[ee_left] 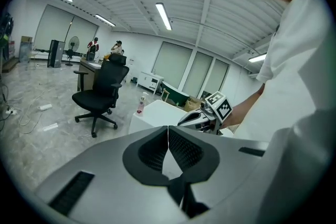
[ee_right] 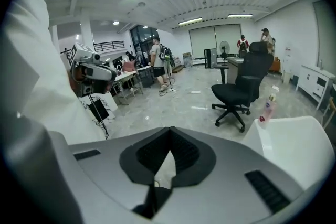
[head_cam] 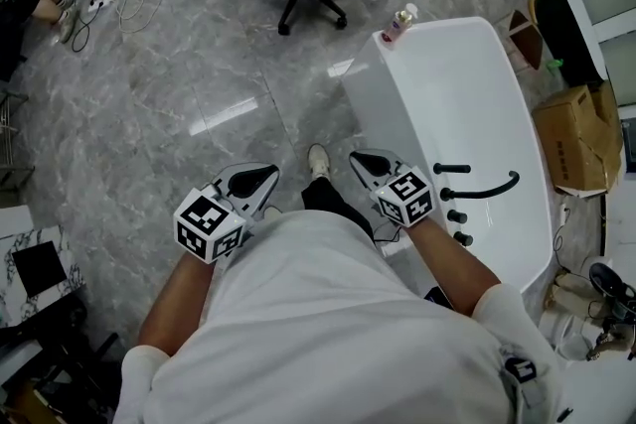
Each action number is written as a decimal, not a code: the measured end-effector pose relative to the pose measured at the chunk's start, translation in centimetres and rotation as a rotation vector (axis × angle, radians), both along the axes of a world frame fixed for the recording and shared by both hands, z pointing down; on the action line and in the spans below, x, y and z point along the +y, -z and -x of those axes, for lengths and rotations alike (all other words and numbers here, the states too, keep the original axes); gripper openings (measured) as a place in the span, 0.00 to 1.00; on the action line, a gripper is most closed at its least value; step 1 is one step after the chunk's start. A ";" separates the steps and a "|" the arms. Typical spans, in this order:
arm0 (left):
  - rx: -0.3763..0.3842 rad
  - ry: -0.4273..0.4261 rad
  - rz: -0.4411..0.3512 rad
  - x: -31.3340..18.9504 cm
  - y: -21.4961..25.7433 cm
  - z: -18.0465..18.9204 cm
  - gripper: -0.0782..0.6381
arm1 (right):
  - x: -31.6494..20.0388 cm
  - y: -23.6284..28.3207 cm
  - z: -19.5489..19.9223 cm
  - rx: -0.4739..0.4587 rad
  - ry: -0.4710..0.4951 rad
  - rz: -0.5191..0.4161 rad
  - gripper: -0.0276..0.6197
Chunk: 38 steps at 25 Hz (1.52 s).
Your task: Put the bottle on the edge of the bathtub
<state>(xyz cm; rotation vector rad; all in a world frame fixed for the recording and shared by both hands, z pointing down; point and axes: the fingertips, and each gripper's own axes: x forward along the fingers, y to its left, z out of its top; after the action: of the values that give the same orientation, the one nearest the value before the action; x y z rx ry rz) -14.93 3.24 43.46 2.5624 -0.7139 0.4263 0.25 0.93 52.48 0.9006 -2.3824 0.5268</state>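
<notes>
- Standing upright on the far corner of the bathtub (head_cam: 370,74) rim, the bottle (head_cam: 401,23) is small and clear, with a pink lower part and a pale cap. It is well apart from both grippers.
- The left gripper (head_cam: 260,182) has its fingers clenched together with nothing between them. It is held close to the person's body, over the floor.
- The right gripper (head_cam: 366,162) also has its fingers pressed shut and empty. It sits just beside the tub's near end, near the black faucet (head_cam: 477,189).
- Judging from where the bottle stands, the placing looks done.
- The bottle is probably light, stiff plastic, smooth and perhaps slippery. It is tall for its base, so it could easily tip off the glossy rim.
- The best hold would be around the middle of the body, below the cap.
</notes>
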 end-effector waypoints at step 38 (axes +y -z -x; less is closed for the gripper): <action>0.020 0.041 -0.013 4.4 -0.2 1.3 0.13 | 3.5 3.4 2.1 -0.033 0.030 -0.079 0.05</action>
<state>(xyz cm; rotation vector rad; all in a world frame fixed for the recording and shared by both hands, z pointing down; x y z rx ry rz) -16.18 7.64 43.69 2.5557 -0.7635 0.3829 -1.88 4.47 49.11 0.8953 -2.4576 0.4412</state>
